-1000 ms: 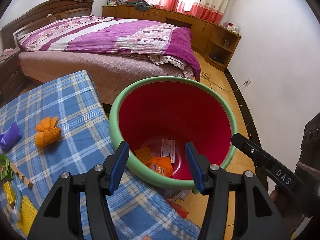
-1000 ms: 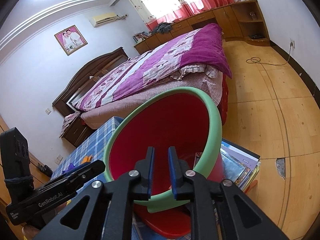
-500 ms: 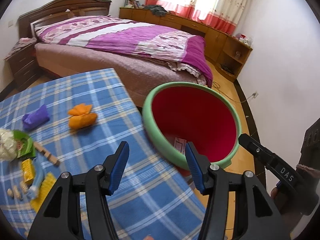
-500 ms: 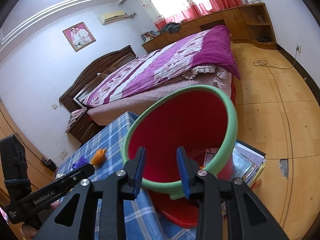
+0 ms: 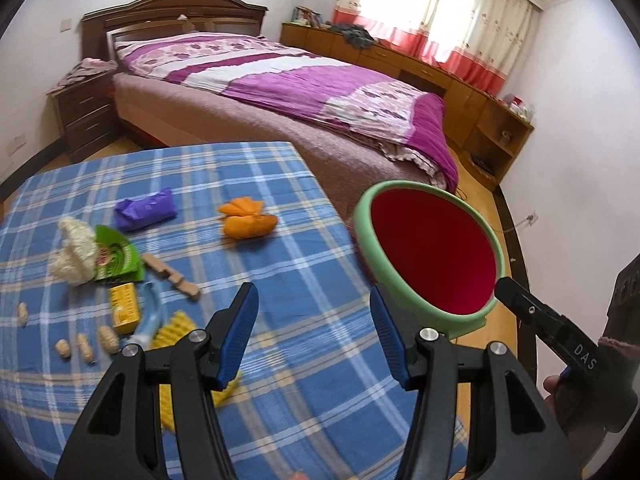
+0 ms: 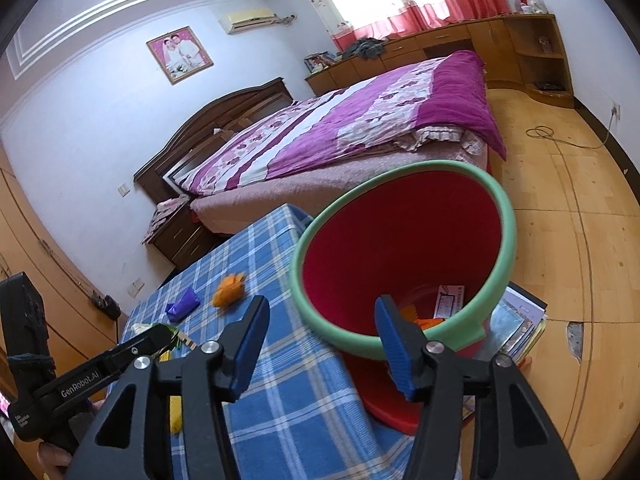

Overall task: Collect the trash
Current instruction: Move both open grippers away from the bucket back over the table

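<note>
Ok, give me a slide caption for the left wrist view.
Open left gripper hovers over a plaid tablecloth strewn with trash, red bin waiting at the edge.

Woven checked tablecloth (image 5: 304,280) looking matt, red bin (image 6: 400,248) showing glossy plastic inside, its green rim (image 6: 508,216) looking smooth, orange wrapper (image 5: 248,222) crinkling, wooden floor (image 6: 580,240) shining, blue finger pads (image 5: 240,328) looking ribbed

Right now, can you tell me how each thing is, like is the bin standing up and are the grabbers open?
left gripper: open, holding nothing
right gripper: open, holding nothing
red bin: beside the table, tilted, some trash inside
orange wrapper: lying on the table, crumpled
purple wrapper: lying on the table
green packet: lying flat
peanuts: scattered, in shells
curtains: drawn, light shining through
</note>
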`<act>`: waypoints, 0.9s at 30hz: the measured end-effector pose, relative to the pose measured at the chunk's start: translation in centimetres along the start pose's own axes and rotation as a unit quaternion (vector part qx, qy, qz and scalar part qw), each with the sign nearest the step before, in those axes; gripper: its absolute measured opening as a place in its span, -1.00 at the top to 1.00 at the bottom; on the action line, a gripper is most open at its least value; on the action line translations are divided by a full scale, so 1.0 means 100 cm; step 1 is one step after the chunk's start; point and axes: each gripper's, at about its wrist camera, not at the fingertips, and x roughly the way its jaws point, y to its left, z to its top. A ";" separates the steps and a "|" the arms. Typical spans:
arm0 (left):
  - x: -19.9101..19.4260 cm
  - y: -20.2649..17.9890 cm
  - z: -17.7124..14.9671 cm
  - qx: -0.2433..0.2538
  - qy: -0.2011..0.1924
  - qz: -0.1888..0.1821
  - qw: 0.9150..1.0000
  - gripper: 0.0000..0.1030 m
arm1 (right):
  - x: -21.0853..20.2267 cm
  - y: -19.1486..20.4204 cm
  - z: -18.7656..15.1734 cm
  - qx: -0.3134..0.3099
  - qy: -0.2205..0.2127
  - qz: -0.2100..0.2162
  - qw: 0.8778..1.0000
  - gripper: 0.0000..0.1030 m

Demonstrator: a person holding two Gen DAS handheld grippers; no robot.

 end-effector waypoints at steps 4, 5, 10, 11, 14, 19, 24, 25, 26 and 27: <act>-0.011 0.018 -0.002 -0.018 -0.006 0.009 1.000 -0.13 | 0.002 0.016 -0.004 -0.011 0.007 0.005 1.000 -0.20; -0.012 0.022 -0.003 -0.022 -0.008 0.011 1.000 -0.13 | 0.003 0.019 -0.005 -0.014 0.008 0.006 1.000 -0.22; -0.023 0.045 -0.006 -0.045 -0.016 0.029 0.998 -0.13 | 0.008 0.031 -0.008 -0.025 0.018 0.011 0.999 -0.30; -0.024 0.049 -0.007 -0.049 -0.017 0.032 0.998 -0.13 | 0.009 0.034 -0.009 -0.027 0.020 0.013 0.999 -0.31; -0.028 0.065 -0.009 -0.063 -0.019 0.040 0.997 -0.13 | 0.014 0.044 -0.012 -0.034 0.027 0.015 0.999 -0.32; -0.032 0.089 -0.010 -0.080 -0.024 0.059 0.995 -0.13 | 0.024 0.059 -0.015 -0.044 0.038 0.017 0.998 -0.38; -0.035 0.113 -0.007 -0.087 -0.029 0.083 0.992 -0.13 | 0.039 0.069 -0.016 -0.047 0.050 0.020 0.997 -0.41; -0.035 0.119 -0.006 -0.089 -0.030 0.089 0.992 -0.13 | 0.041 0.071 -0.016 -0.047 0.052 0.021 0.997 -0.41; -0.035 0.125 -0.005 -0.091 -0.031 0.094 0.991 -0.13 | 0.044 0.073 -0.016 -0.048 0.055 0.021 0.997 -0.42; -0.035 0.129 -0.004 -0.093 -0.032 0.098 0.990 -0.13 | 0.047 0.076 -0.016 -0.050 0.058 0.021 0.997 -0.42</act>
